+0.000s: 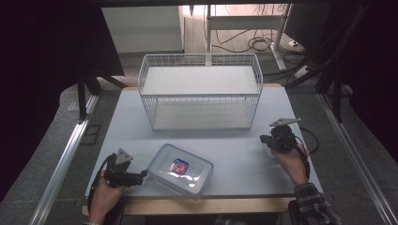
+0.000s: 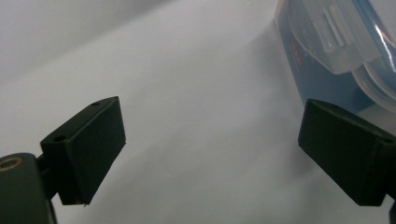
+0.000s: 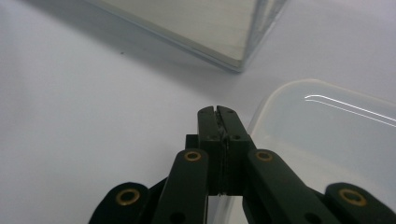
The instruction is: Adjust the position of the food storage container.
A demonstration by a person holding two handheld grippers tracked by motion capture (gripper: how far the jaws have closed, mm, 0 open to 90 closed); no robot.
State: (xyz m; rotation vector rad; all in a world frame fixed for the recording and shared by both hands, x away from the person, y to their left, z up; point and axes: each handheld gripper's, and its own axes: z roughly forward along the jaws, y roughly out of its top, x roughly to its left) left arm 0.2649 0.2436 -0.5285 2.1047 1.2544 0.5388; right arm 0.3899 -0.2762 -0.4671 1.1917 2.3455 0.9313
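A clear lidded box (image 1: 180,169) with a blue seal and a red-and-blue sticker lies at the table's front middle. My left gripper (image 1: 142,176) lies just left of it, held by a hand. In the left gripper view the left gripper (image 2: 210,126) is open wide, and the box's latch corner (image 2: 336,46) is just beyond the right-hand jaw. My right gripper (image 1: 263,138) is at the table's right, pointing left, its jaws shut (image 3: 217,111). A translucent tub (image 3: 327,140) lies right beside and partly under the fingers. Whether its rim is pinched between them is hidden.
A white wire basket (image 1: 202,93) with a shelf stands at the back middle of the pale table (image 1: 234,150); its corner (image 3: 205,28) lies ahead of the right gripper. Cables and a metal stand are on the floor behind. Dark curtains flank both sides.
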